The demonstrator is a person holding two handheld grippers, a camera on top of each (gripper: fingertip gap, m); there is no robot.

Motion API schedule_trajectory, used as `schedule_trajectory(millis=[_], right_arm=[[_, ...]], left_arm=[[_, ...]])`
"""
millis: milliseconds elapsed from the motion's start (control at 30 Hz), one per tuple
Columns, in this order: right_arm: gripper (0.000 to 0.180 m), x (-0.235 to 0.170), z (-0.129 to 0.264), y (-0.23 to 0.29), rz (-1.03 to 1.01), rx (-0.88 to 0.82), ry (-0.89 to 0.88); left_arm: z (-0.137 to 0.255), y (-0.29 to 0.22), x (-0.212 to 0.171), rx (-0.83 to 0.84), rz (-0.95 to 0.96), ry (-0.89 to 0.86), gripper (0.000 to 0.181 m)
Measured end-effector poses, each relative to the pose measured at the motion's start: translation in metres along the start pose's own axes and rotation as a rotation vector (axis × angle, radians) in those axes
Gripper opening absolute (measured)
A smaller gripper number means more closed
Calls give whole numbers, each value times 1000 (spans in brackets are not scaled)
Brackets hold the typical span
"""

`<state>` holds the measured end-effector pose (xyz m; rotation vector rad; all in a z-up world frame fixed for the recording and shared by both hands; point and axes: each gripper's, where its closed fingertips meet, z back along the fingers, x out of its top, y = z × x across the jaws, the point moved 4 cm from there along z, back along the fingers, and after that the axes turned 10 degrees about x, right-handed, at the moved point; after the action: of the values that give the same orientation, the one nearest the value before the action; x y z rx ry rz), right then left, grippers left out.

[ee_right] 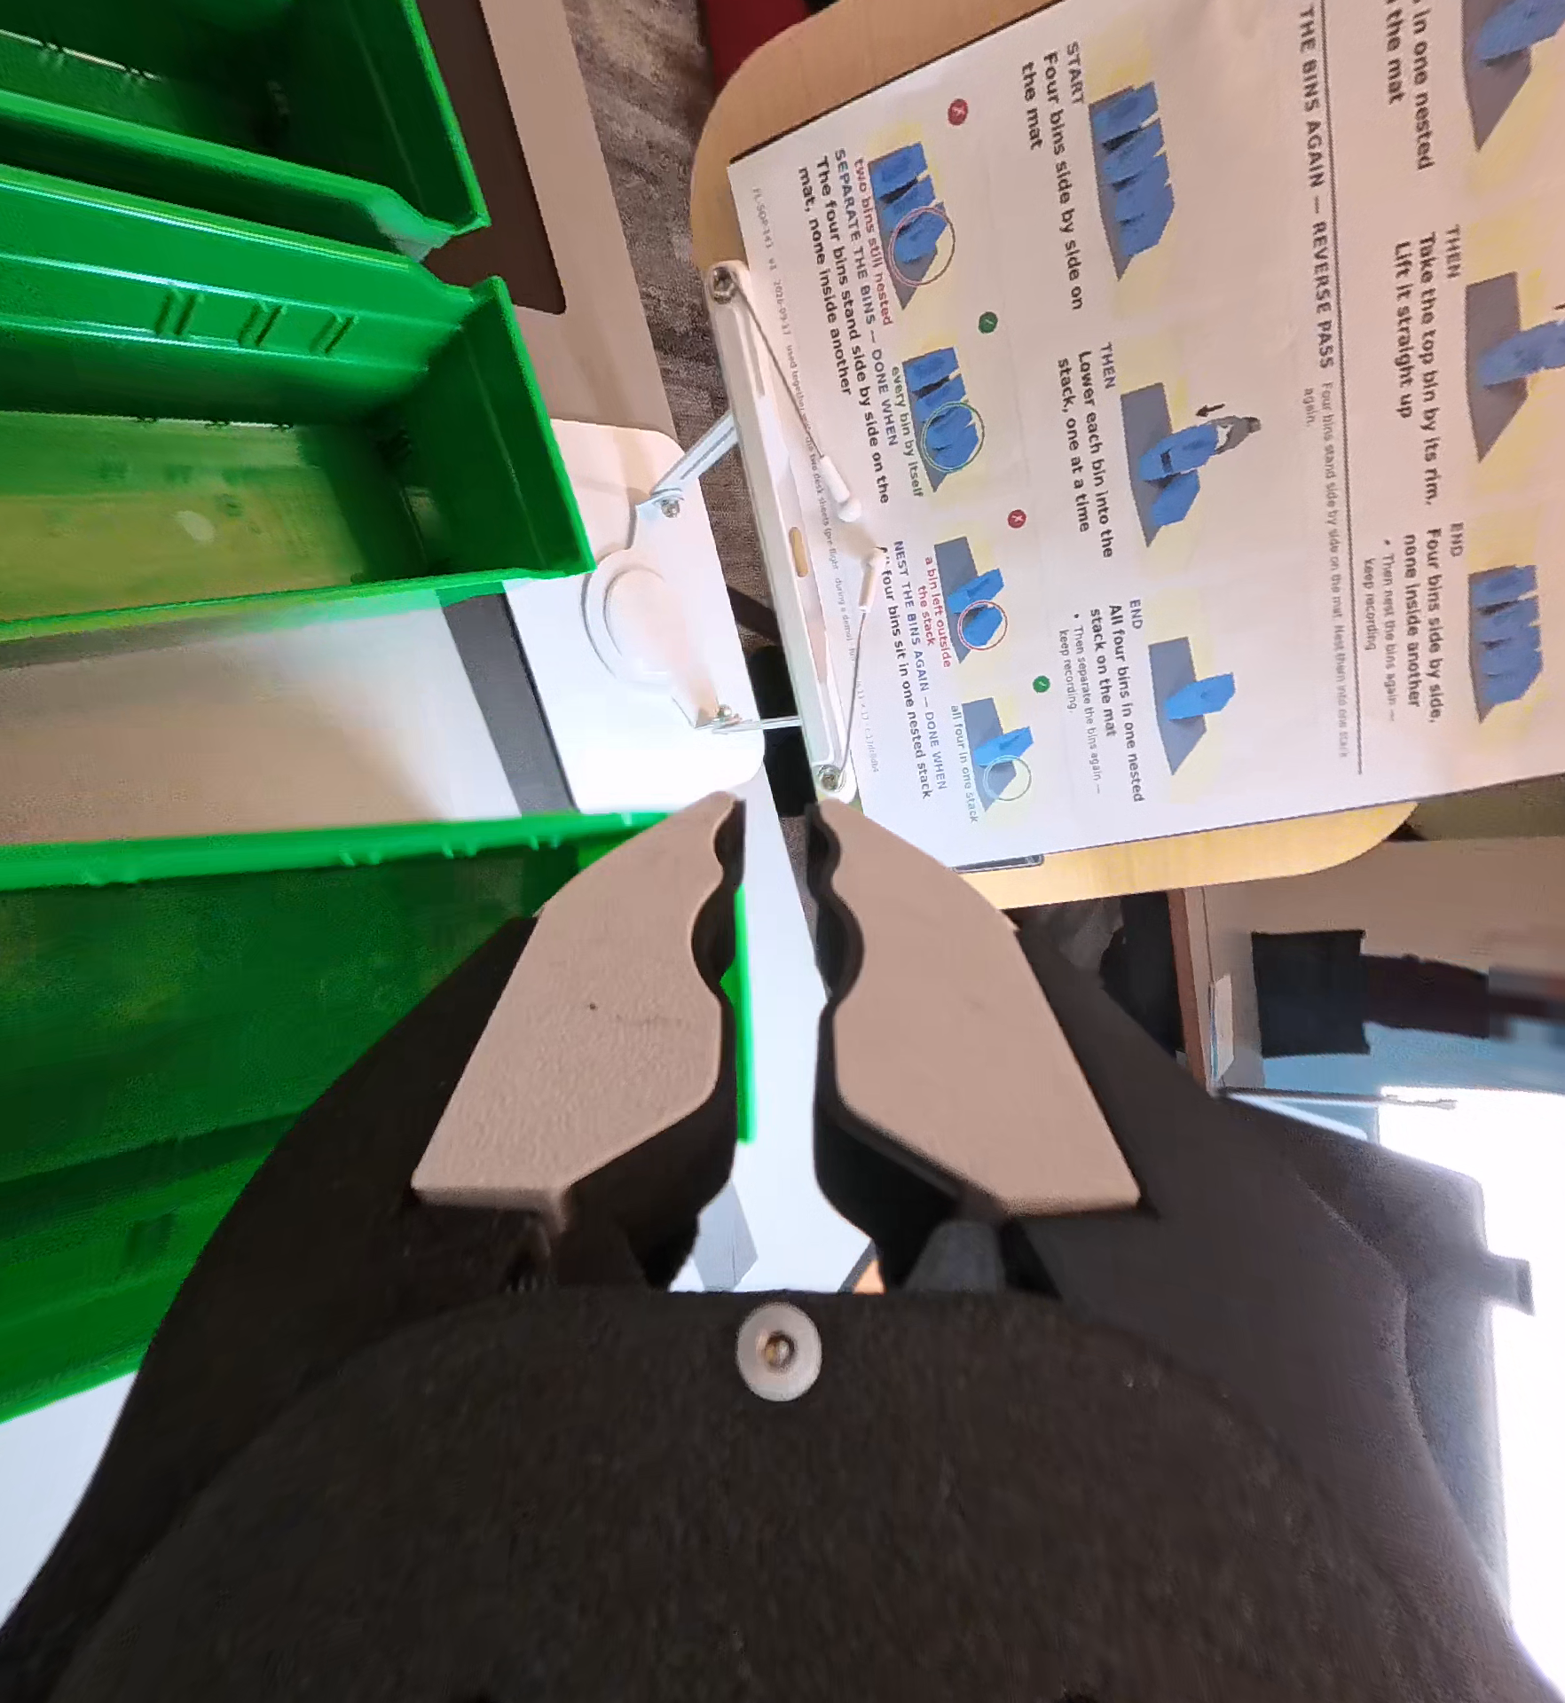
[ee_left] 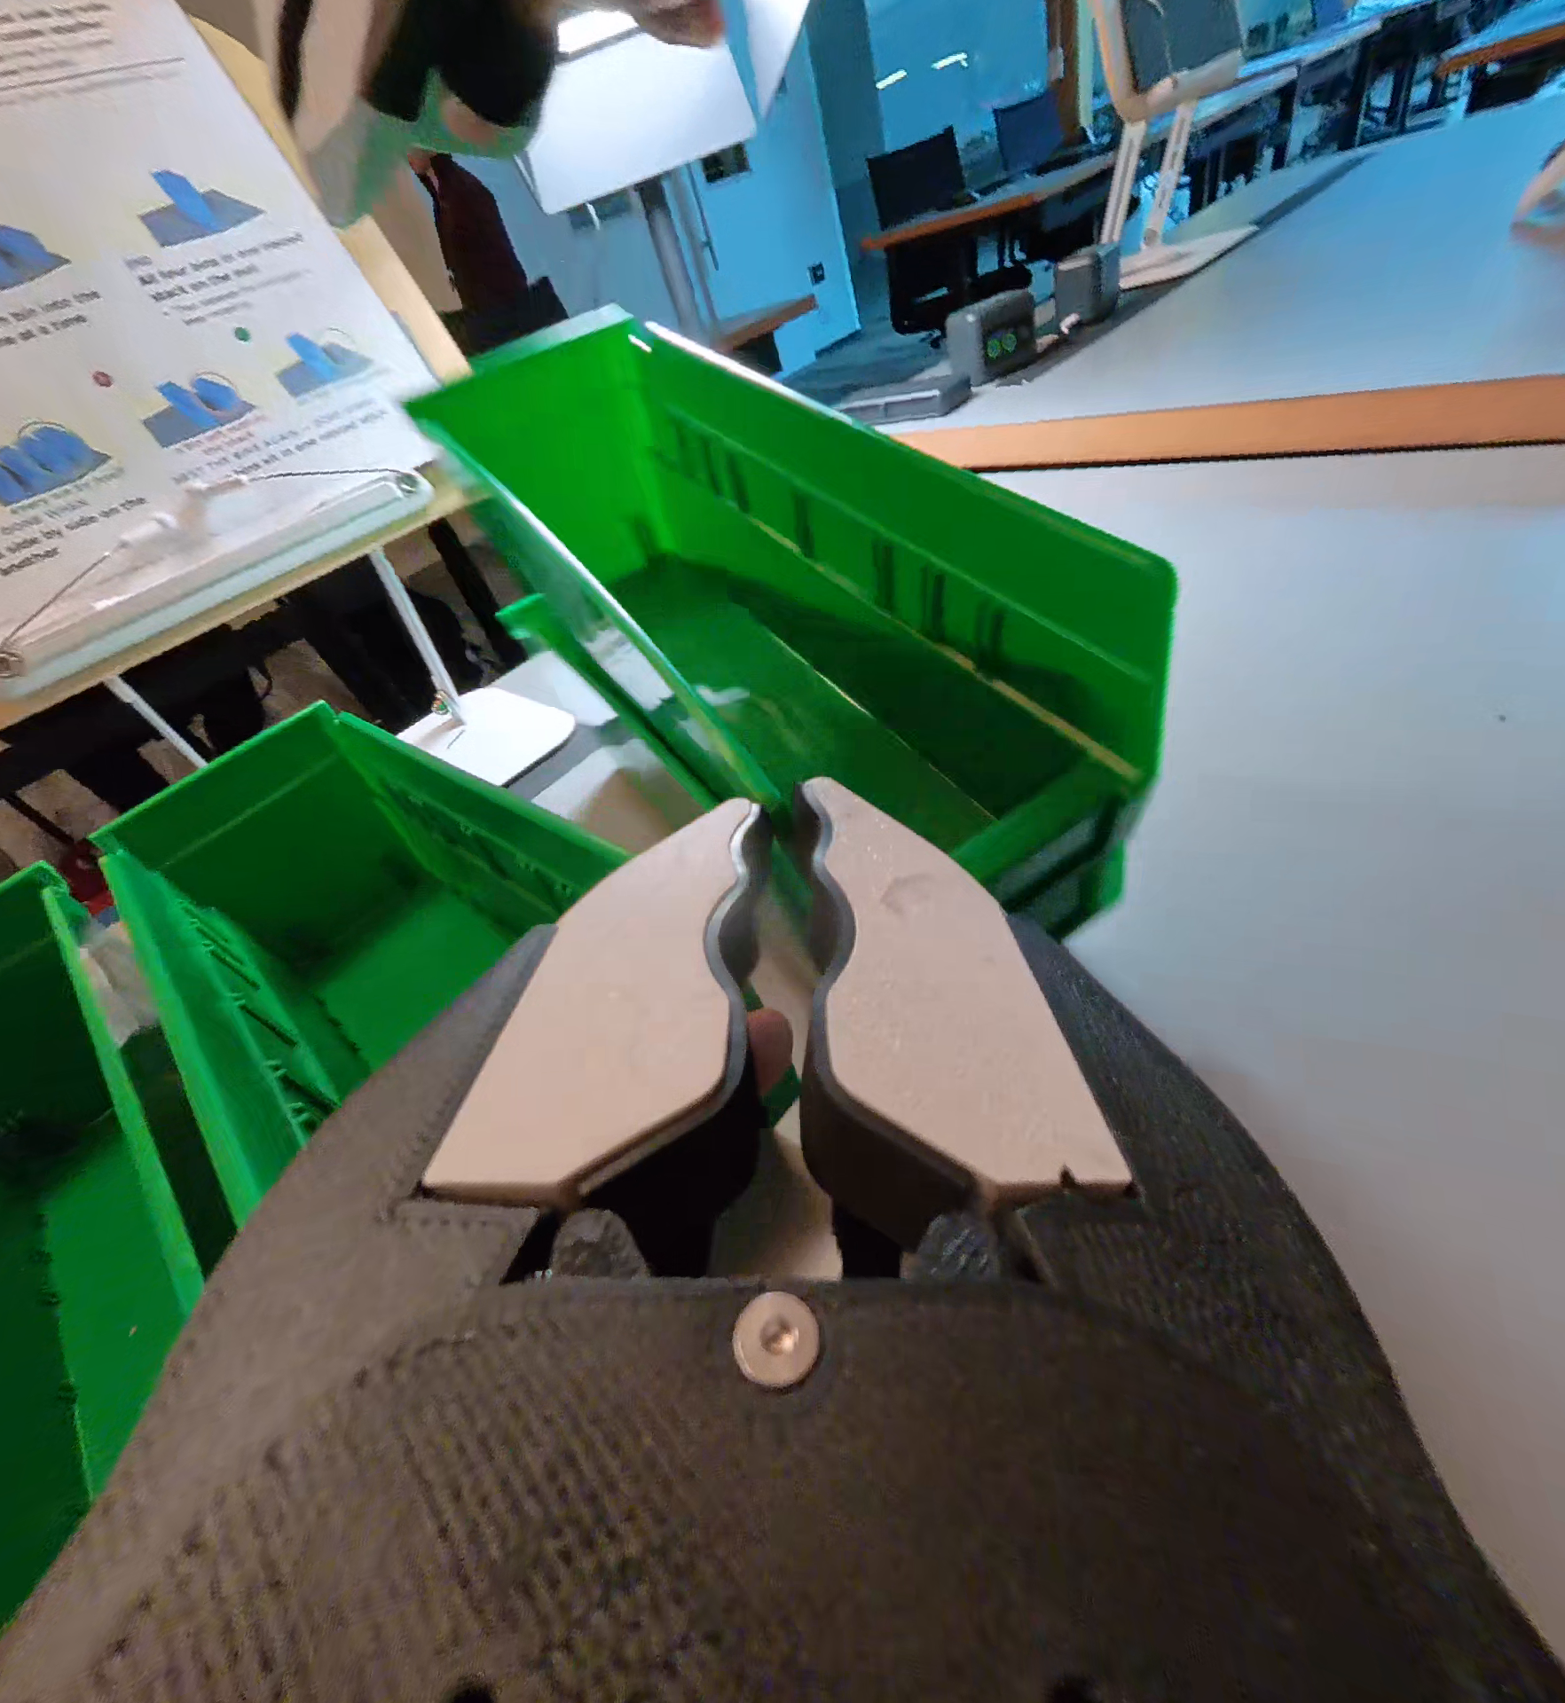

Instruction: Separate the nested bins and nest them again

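Observation:
My left gripper [ee_left: 783,811] is shut on the near side wall of a long green bin [ee_left: 899,663], which sits tilted, its far end raised. A second rim shows just under that bin. Two more green bins [ee_left: 318,921] [ee_left: 14,1198] stand side by side to its left. In the right wrist view my right gripper [ee_right: 774,816] is slightly open over the end wall of a green bin [ee_right: 207,1014]; that wall's edge lies along the left finger [ee_right: 613,995], and white table shows in the gap. Two other bins [ee_right: 207,479] [ee_right: 161,166] lie beyond. The right gripper [ee_left: 410,101] shows blurred at the top of the left wrist view.
An instruction sheet [ee_right: 1175,415] [ee_left: 115,322] rests on a wooden board on a white stand [ee_right: 659,590] just past the bins. The white table [ee_left: 1359,829] stretches to the right, with a wooden edge strip [ee_left: 1313,419]. Desks and chairs stand far behind. About 25 cm separates my left fingertips from my right.

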<state>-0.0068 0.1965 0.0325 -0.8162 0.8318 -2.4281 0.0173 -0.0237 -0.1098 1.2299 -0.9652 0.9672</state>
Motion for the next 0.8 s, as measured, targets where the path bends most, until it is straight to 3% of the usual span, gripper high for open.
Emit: schedule_trajectory(millis=[167,267,367,533,600,800], right_arm=[[19,16,29,53,-57,113,-90],[21,29,54,117,-79,259,-110],[31,27,70,190,-147,424,-8],[44,11,54,266,-131,343,134],[48,7,43,264,-57,161,179],[49,1,19,273,38,98,235]], left_arm=[[-6,8,3,6,88,-1,4],[-7,8,6,-4,112,-6,4],[-8,9,8,-10,147,0,4],[-7,13,11,-7,196,0,3],[-5,12,12,-3,205,-5,3],[1,14,12,-26,309,15,5]])
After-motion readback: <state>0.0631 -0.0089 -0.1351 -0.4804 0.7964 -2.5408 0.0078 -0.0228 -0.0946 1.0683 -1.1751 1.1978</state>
